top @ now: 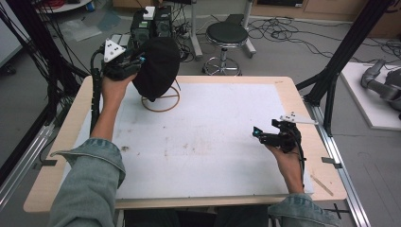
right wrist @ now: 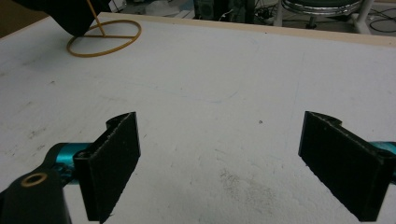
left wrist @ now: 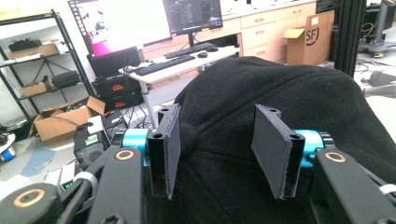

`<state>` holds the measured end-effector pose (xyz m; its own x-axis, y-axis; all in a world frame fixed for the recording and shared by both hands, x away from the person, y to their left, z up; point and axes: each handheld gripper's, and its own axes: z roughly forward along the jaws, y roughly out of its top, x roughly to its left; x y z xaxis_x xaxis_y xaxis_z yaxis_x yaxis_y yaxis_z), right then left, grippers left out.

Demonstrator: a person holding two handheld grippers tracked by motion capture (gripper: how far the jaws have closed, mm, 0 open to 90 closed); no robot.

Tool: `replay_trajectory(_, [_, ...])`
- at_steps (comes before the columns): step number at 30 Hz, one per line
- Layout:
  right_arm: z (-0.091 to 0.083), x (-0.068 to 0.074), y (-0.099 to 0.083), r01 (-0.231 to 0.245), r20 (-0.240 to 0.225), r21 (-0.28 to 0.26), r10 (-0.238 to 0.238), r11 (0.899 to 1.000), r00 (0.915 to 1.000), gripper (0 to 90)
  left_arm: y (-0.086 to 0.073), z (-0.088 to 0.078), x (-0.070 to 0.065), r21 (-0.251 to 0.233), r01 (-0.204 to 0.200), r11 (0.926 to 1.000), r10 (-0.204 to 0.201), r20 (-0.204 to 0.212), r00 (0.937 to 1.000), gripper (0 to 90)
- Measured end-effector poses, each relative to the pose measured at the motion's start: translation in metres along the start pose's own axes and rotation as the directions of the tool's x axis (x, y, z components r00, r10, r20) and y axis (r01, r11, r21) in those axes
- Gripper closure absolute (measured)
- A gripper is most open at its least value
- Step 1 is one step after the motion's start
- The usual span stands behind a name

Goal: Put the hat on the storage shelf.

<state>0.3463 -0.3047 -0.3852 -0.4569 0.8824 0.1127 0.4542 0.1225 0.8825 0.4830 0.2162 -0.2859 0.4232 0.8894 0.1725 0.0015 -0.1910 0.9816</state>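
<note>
At eleven o'clock on the table (top: 293, 94), a black cap (top: 158, 66) sits on a wooden stand whose ring base (top: 163, 105) rests on the white mat (top: 203, 142). Left gripper (top: 135, 64) hovers at the cap's nine o'clock side, touching or nearly touching the fabric. In the left gripper view, the left gripper (left wrist: 215, 144) has its jaws partly spread, with cap (left wrist: 280, 107) cloth lying between and beyond them; whether the pads press the fabric cannot be told. Right gripper (top: 265, 137) is held at four o'clock, well apart from the cap, above bare mat. In the right gripper view, the right gripper (right wrist: 229, 163) stands wide open and empty, the ring base (right wrist: 103, 38) at its eleven o'clock.

Step in hand, as judged: the left gripper is either seating the cap on the stand or about to pinch it for lifting off. The next move calls for a clear pinch or release at the crown, without tipping the light stand.
</note>
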Motion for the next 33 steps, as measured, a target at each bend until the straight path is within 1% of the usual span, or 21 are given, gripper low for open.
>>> replay_trajectory(3, [0.0,0.0,0.0,-0.004,-0.002,0.001,0.004,1.0,1.0,12.4,0.0,-0.005,0.002,0.008,-0.004,1.0,0.004,-0.002,1.0,50.4])
replay_trajectory(5, [0.0,0.0,0.0,0.001,0.001,-0.001,-0.001,1.0,1.0,12.4,-0.001,-0.009,0.004,0.012,0.003,0.9999,-0.003,-0.007,1.0,49.2])
replay_trajectory(8, [0.0,0.0,0.0,0.001,0.002,-0.001,-0.001,1.0,1.0,12.4,-0.002,-0.017,0.007,0.032,0.014,0.9994,-0.014,-0.007,0.9999,46.2])
replay_trajectory(9, [0.0,0.0,0.0,0.0,0.001,-0.001,0.0,1.0,1.0,12.4,-0.003,-0.02,0.008,0.038,0.012,0.9992,-0.011,-0.007,0.9999,45.5])
replay_trajectory(14, [0.001,0.001,0.0,0.004,0.002,-0.001,-0.004,1.0,1.0,12.4,-0.009,-0.033,0.011,0.054,0.016,0.9984,-0.016,-0.013,0.9998,44.7])
replay_trajectory(19, [0.001,0.002,0.001,0.006,0.0,0.0,-0.006,1.0,1.0,12.4,-0.019,-0.046,0.012,0.071,0.033,0.9969,-0.032,-0.009,0.9994,43.3])
replay_trajectory(21, [0.002,0.002,0.001,0.01,-0.001,-0.001,-0.01,1.0,0.9999,12.4,-0.022,-0.05,0.011,0.083,0.038,0.9958,-0.037,-0.009,0.9993,41.9])
replay_trajectory(24, [0.002,0.003,0.001,0.008,-0.003,0.002,-0.008,1.0,1.0,12.4,-0.027,-0.055,0.008,0.088,0.047,0.995,-0.047,-0.002,0.9989,39.7])
replay_trajectory(25, [0.002,0.002,0.001,0.009,-0.003,0.001,-0.009,1.0,1.0,12.4,-0.028,-0.056,0.008,0.1,0.051,0.9937,-0.052,0.004,0.9987,39.2])
replay_trajectory(27, [0.002,0.002,0.001,0.005,-0.004,0.001,-0.005,1.0,1.0,12.4,-0.028,-0.058,0.006,0.134,0.047,0.9899,-0.049,0.015,0.9987,35.8])
replay_trajectory(28, [0.003,0.002,0.001,0.005,-0.002,0.001,-0.005,1.0,1.0,12.4,-0.027,-0.059,0.005,0.136,0.049,0.9895,-0.052,0.019,0.9985,34.9])
replay_trajectory(29, [0.003,0.002,0.001,0.006,-0.002,0.0,-0.006,1.0,1.0,12.4,-0.027,-0.062,0.003,0.116,0.05,0.992,-0.052,0.016,0.9985,34.9])
replay_trajectory(30, [0.003,0.002,0.001,0.006,-0.003,0.0,-0.006,1.0,1.0,12.4,-0.028,-0.064,0.001,0.107,0.052,0.9929,-0.054,0.018,0.9984,34.9])
replay_trajectory(33, [0.002,0.002,0.001,0.007,-0.006,-0.003,-0.007,1.0,1.0,12.4,-0.031,-0.07,-0.003,0.115,0.046,0.9923,-0.049,0.02,0.9986,34.9])
